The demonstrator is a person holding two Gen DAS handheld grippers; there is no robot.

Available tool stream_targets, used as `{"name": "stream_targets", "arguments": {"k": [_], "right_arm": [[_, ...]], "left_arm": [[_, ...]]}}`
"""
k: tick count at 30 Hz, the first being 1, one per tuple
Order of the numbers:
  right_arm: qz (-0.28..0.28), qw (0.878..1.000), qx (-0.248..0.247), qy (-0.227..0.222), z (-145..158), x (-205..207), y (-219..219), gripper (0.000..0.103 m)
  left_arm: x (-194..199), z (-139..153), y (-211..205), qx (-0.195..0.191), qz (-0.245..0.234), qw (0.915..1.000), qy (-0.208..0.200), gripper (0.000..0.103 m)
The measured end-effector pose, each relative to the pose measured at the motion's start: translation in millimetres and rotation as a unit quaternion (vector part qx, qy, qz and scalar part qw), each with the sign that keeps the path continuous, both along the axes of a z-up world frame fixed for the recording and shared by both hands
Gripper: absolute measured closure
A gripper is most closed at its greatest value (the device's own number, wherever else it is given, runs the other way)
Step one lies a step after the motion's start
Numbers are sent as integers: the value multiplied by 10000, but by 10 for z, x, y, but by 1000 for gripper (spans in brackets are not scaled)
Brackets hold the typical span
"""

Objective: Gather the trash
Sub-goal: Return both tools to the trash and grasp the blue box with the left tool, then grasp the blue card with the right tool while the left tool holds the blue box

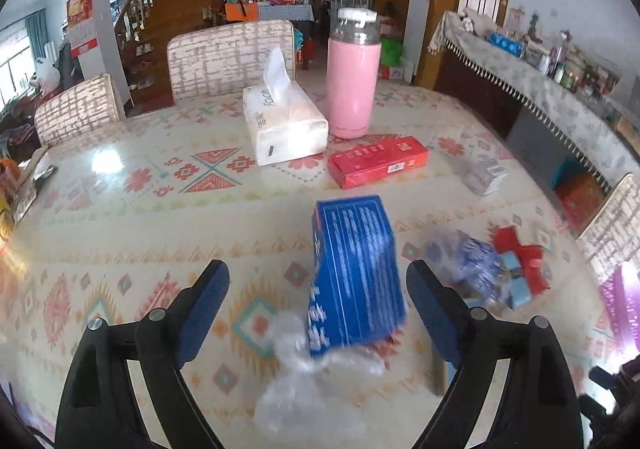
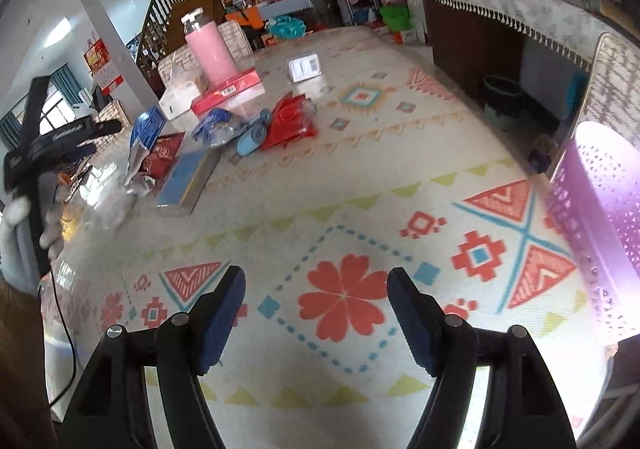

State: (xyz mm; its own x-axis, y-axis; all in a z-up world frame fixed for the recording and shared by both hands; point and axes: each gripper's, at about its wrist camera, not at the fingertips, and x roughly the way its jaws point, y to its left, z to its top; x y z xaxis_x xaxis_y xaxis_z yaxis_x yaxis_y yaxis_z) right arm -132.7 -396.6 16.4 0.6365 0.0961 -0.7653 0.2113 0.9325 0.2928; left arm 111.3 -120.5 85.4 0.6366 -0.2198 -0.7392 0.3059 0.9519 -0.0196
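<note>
both tongs wide open over the littered tabletop

my left tongs (image 1: 318, 281) stand wide open, pointing down at the patterned tabletop (image 1: 120, 217). the blue box (image 1: 354, 273) stands tilted between the two blue pads, but neither pad presses on it, so i hold nothing there. crumpled clear plastic wrap (image 1: 304, 377) lies just in front of the blue box, nearer to me, and touches its lower edge. to the right of the blue box sits a heap of trash: a crumpled blue and clear wrapper (image 1: 468, 265) and torn red packaging (image 1: 520, 257) just beyond it. behind the blue box lies a flat red carton (image 1: 378, 161), and further back the white tissue pack (image 1: 284, 129) and the pink thermos (image 1: 352, 85) stand side by side. a small clear and white packet (image 1: 484, 175) lies to the right of the red carton.

my right tongs (image 2: 316, 305) are also spread wide and hold nothing; only the bare tablecloth with its red flower print shows between the pads. from this side the blue box (image 2: 148, 127) sits far to the left, with the red packaging (image 2: 290, 121) and the blue wrapper (image 2: 218, 129) to its right. a pink perforated basket (image 2: 600, 217) stands at the right edge, well apart from the blue box. a gloved hand (image 2: 24, 217) grips the other tool at the far left.
</note>
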Motion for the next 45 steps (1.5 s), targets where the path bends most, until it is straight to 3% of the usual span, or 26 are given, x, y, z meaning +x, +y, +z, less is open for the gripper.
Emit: {"name": "stream_targets", "arguments": {"k": [7, 11, 12, 13, 14, 15, 23, 30, 34, 37, 45], "right_arm": [[59, 10000, -27, 43, -43, 52, 4, 24], [94, 9999, -82, 24, -44, 73, 10, 23], [108, 9999, -108, 24, -45, 76, 15, 22], [117, 9999, -122, 26, -46, 86, 17, 22], [122, 9998, -129, 27, -47, 83, 19, 22], [124, 9998, -131, 28, -46, 80, 19, 22], [182, 9996, -195, 80, -15, 126, 92, 22], [591, 9979, -267, 46, 63, 384, 472, 22], [802, 9964, -229, 138, 67, 689, 744, 22], [898, 9955, -241, 186, 83, 954, 931, 21], [932, 9908, -874, 450, 39, 1613, 1379, 18]], "left_arm": [[269, -191, -220, 269, -58, 9996, 6, 14], [290, -287, -334, 470, 9, 9987, 208, 14], [278, -299, -353, 547, 42, 9983, 205, 21], [253, -305, -362, 567, 34, 9982, 186, 48], [238, -321, -370, 614, 32, 9978, 242, 67], [231, -350, -370, 704, 77, 9968, 373, 75], [-302, -84, -61, 87, 105, 9999, 104, 74], [-854, 16, 157, -200, 160, 9996, -143, 74], [-888, -69, 205, -131, 210, 9995, -204, 74], [-860, -117, 311, -351, 226, 9990, -130, 74], [-779, -187, 536, -579, 428, 9974, -48, 74]]}}
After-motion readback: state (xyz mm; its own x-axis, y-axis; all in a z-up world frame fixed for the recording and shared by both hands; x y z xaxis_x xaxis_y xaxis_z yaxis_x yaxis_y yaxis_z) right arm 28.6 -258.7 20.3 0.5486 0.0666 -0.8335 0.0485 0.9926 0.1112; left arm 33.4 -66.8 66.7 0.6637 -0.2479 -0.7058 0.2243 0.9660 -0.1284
